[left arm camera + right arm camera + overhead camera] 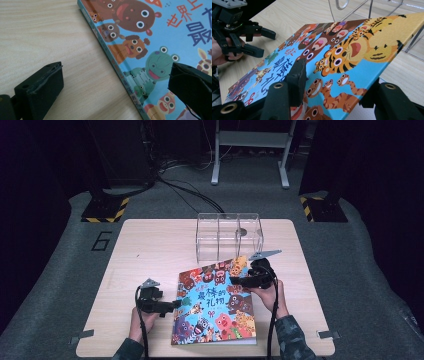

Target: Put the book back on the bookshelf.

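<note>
A colourful picture book (212,305) with cartoon animals on a blue cover lies on the wooden table (150,250). My right gripper (332,87) is shut on the book (352,50) at its far right edge, one jaw on the cover and one beneath. That edge is tilted up off the table. My left gripper (116,86) is open and straddles the spine of the book (155,37): one jaw over bare table, the other over the cover. In the high view the left gripper (172,306) is at the book's left edge and the right gripper (235,281) near its upper right corner.
A clear plastic divided holder (229,236) stands just behind the book, close to the raised corner; its wall (367,10) shows behind the cover. Bare table (37,32) lies left of the book. The left gripper (268,44) and its hand show across the book.
</note>
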`<state>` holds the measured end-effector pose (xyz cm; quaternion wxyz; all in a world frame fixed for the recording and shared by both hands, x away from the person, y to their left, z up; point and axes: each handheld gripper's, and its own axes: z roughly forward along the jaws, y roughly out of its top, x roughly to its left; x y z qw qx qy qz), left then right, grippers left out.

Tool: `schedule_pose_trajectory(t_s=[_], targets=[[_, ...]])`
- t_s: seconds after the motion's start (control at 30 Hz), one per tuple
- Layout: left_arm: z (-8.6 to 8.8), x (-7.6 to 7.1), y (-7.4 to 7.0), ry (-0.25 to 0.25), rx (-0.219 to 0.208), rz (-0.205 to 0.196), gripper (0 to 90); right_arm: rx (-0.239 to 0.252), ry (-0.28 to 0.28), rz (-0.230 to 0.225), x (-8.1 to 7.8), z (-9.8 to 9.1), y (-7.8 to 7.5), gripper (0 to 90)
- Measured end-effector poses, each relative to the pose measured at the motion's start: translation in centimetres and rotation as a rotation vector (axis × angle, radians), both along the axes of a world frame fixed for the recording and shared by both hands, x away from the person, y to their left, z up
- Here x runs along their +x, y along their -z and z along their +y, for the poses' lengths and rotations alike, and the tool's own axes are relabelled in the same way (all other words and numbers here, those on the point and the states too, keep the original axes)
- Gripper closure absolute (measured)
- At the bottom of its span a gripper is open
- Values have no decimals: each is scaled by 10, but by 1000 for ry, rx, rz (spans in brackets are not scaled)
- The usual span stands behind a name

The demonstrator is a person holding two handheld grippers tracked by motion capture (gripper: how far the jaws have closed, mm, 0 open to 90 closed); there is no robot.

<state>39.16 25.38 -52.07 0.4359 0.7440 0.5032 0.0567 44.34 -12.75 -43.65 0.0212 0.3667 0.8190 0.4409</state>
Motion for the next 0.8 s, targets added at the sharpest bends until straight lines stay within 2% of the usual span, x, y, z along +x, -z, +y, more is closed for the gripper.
schedule_pose_trajectory(t_s=[0.03,0.1,0.23,0.3,0.37,0.4,0.5,0.53,0.7,0.77,0.8], targets=[[1,1,-2,5,-5,10,0,-1,-2,-7,-1,0,0,491],[0,3,-3,3,-13,-1,0,0,0,-13,-2,0,-1,491],[0,6,-6,14,-15,1,0,-6,-15,-62,-5,1,-5,491],[-1,7,-7,8,-23,-2,0,-4,-11,-70,-8,2,-7,492],[0,10,-8,14,-32,6,0,4,-24,-106,-11,2,-8,492],[-1,13,-9,1,-50,1,0,4,-24,-114,-12,2,-9,492],[-2,15,-12,10,-58,-2,0,13,-28,-140,-16,2,-10,492],[-2,17,-15,14,-74,2,0,12,-27,-147,-18,2,-11,492],[-4,22,-22,28,-77,-11,0,14,-32,-172,-21,1,-12,492],[-3,25,-25,54,-70,-15,0,17,-34,-177,-21,1,-11,492],[-5,26,-26,44,-78,-14,0,19,-38,-183,-22,2,-11,492]])
